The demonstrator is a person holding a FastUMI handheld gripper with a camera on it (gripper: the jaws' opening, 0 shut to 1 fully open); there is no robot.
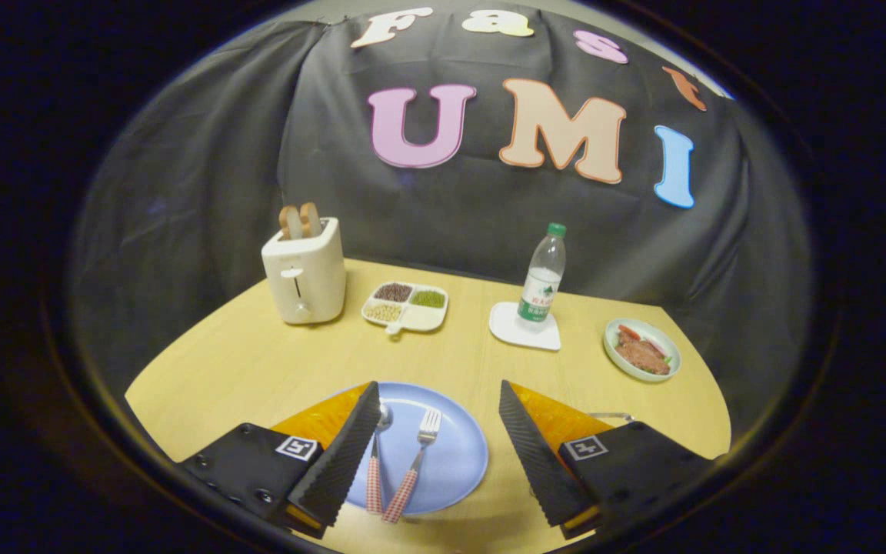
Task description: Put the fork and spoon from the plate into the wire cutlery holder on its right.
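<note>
Hovering over the blue plate (454,454) with the gripper (440,454) fingers wide apart, clamping nothing. Lying between them, side by side: spoon (376,462) near the left finger, fork (416,462) just to its 3 o'clock, handles almost touching at 6 o'clock. Probably best lowering over one handle only, closing squarely, avoiding the neighbour. Hiding mostly behind the right finger at 3 o'clock: wire cutlery holder (611,417), showing just a thin rim, hard to make out.

My left finger (347,446) covers the blue plate's (454,454) near-left rim and part of the spoon (376,462). My right finger (531,454) hides the wire cutlery holder (612,416); one rim wire shows beyond it.
</note>
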